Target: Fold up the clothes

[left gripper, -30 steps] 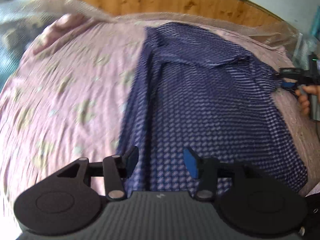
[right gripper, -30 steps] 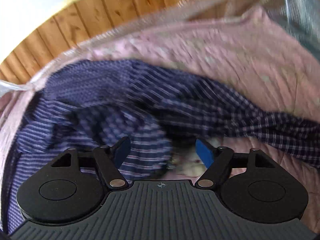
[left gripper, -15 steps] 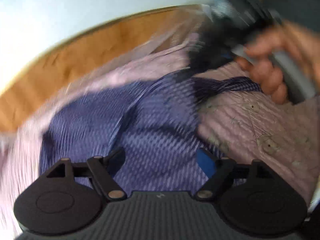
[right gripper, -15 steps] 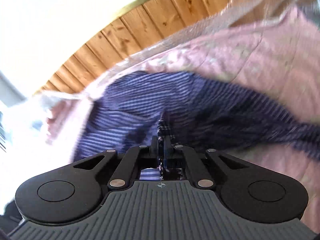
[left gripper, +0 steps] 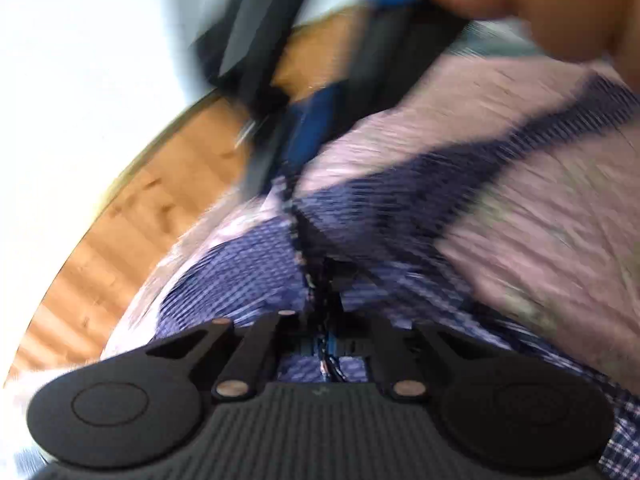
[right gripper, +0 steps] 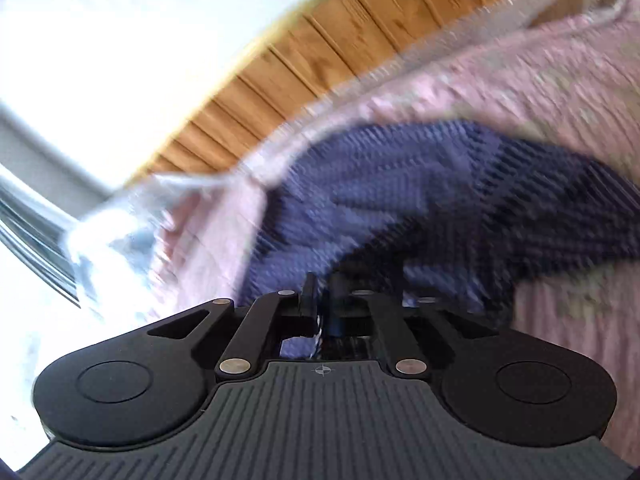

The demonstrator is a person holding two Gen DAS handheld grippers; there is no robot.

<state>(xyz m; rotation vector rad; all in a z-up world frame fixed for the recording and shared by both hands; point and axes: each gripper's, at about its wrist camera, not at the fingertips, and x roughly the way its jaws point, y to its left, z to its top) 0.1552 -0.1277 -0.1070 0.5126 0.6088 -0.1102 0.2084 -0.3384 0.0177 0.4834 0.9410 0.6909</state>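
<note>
The left tongs (left gripper: 326, 312), low in the frame's centre, are pressed together on a fold of the one blue checked shirt (left gripper: 248, 280). The right tongs (right gripper: 322, 304), also at the lower centre of their own view, are likewise clamped on an edge of that shirt (right gripper: 400, 184). From each pinch the cloth runs up and away, bunched and partly lifted, over a pink bedsheet (left gripper: 540, 200) that fills the right of both frames. A wooden headboard (right gripper: 320, 56) curves across the upper middle. In the left wrist view's upper centre the other tongs appear, blurred, with a person's hand (left gripper: 540, 4) gripping them at the upper right.
</note>
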